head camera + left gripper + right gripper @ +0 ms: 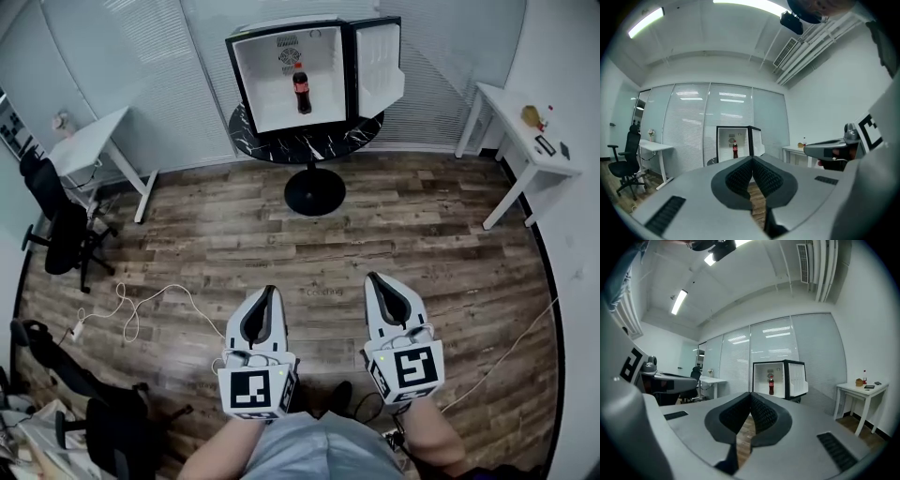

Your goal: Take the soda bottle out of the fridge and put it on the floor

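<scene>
I'm looking at the dark red-labelled cola bottle, way out at twelve o'clock, standing upright in the middle of the small white-lined black fridge, touching neither side wall. The white fridge door hangs wide open on the three o'clock side. The fridge sits on a round black marble-patterned table with a single black pedestal base planted on the brown wood-plank floor. Coming back toward me, there's a long run of planks between that table and my tools. My left gripper, grey-white shell with its marker cube, sits low at seven o'clock, and its own view shows the ribbed black pads pressed together with nothing between them. My right gripper is alongside at five o'clock, well apart from the bottle, and its pads meet the same way, empty. Both point at twelve o'clock, straight at the fridge. Further out, a white rectangular desk stands at ten o'clock, a second white desk carrying a few small items at two o'clock, a black office chair at nine, and a thin white cable loops over the planks at eight.
</scene>
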`<move>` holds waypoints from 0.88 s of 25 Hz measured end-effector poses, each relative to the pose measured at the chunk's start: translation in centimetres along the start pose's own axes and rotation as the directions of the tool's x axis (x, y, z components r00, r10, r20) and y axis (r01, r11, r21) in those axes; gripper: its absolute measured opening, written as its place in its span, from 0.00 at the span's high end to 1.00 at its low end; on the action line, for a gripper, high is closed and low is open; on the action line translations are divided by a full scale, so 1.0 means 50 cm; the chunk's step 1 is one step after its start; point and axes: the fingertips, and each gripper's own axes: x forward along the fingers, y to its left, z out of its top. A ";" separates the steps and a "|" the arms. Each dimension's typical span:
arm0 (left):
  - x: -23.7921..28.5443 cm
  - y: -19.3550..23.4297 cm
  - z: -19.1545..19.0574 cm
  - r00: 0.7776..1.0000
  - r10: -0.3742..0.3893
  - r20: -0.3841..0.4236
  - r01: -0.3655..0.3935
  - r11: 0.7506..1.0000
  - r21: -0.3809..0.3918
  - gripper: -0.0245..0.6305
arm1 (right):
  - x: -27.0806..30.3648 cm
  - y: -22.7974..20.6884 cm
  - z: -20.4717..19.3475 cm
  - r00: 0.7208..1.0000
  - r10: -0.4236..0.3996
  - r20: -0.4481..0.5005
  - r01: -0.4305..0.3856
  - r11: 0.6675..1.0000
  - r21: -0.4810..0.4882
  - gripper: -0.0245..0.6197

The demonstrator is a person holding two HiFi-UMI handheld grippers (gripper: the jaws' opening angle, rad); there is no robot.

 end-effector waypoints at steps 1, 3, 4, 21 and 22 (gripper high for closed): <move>0.003 0.003 -0.008 1.000 0.005 -0.011 -0.005 1.000 0.002 0.94 | 0.005 -0.007 -0.006 1.000 -0.006 -0.004 0.006 1.000 0.006 0.94; 0.018 0.015 -0.023 0.999 0.017 -0.032 -0.017 1.000 -0.006 0.94 | 0.019 -0.020 -0.015 1.000 -0.014 -0.009 0.014 1.000 0.011 0.94; 0.030 0.022 -0.029 0.999 0.023 -0.038 -0.024 1.000 -0.020 0.94 | 0.031 -0.028 -0.018 1.000 -0.016 -0.013 0.016 1.000 0.009 0.94; 0.441 0.332 -0.035 0.999 0.028 -0.034 -0.030 0.998 -0.055 0.94 | 0.562 -0.066 0.012 0.999 -0.007 -0.040 0.006 1.000 -0.007 0.94; 0.464 0.351 -0.021 0.999 0.026 -0.021 -0.026 0.999 -0.047 0.94 | 0.590 -0.066 0.025 0.999 -0.007 -0.034 0.007 1.000 -0.010 0.94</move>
